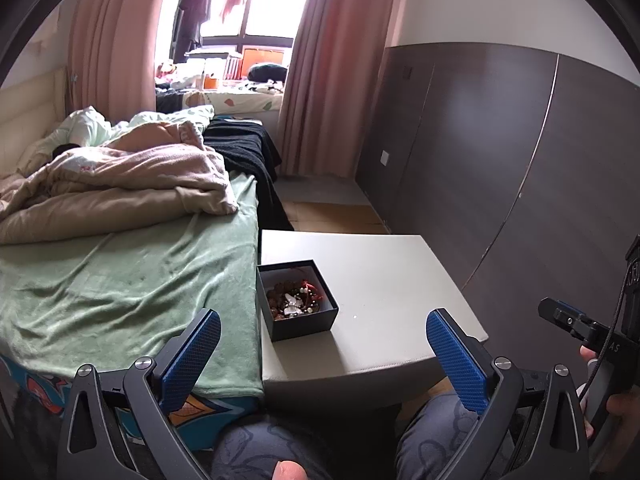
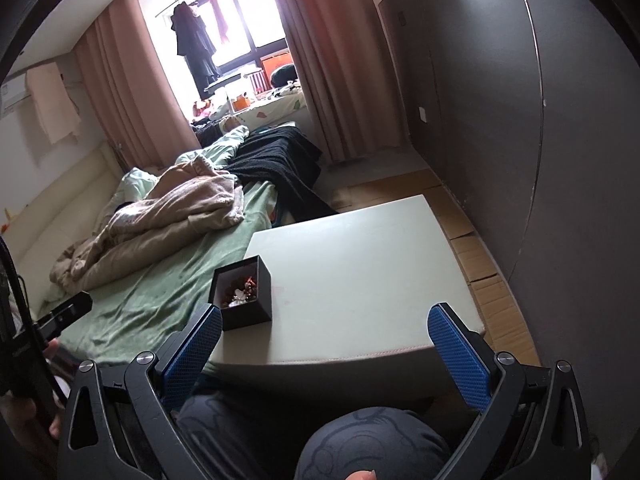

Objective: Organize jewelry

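black box (image 1: pixel 297 300) of jewelry (image 1: pixel 294 298) sits at the table's (image 1: pixel 384 280) left edge, ahead of both spread, empty grippers: left gripper (image 1: pixel 324 354), right gripper (image 2: pixel 325 350).

The only legible marking is "AS", in pale letters on the black body of the right gripper (image 1: pixel 592 332). Its remaining characters are cut off. Nothing else can be read.

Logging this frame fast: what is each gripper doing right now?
Left gripper: open, fingers spread, holding nothing.
Right gripper: open, fingers spread, holding nothing.
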`<state>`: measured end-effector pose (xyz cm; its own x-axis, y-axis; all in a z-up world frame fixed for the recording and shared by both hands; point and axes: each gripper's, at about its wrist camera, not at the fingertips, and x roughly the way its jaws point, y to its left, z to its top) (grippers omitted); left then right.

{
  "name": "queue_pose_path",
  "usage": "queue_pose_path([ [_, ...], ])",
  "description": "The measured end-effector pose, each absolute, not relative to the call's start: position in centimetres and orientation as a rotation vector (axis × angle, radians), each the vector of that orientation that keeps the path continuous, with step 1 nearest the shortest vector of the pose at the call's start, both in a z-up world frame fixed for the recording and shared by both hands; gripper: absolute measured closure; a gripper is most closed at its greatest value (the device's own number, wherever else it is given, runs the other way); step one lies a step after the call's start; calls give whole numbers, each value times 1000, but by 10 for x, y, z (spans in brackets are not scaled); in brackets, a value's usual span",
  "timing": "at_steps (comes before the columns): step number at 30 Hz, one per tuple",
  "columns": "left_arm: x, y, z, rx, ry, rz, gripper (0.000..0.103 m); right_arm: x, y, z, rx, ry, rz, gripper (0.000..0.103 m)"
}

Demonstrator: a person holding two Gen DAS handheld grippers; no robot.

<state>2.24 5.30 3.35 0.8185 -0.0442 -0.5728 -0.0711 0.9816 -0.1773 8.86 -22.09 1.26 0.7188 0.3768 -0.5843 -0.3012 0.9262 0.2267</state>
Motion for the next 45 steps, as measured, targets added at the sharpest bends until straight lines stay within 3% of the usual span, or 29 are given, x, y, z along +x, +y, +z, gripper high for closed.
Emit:
queue_pose_path([
  [45, -10, 29, 44, -127, 577, 14, 1, 48, -230, 26, 72, 618, 386, 0],
])
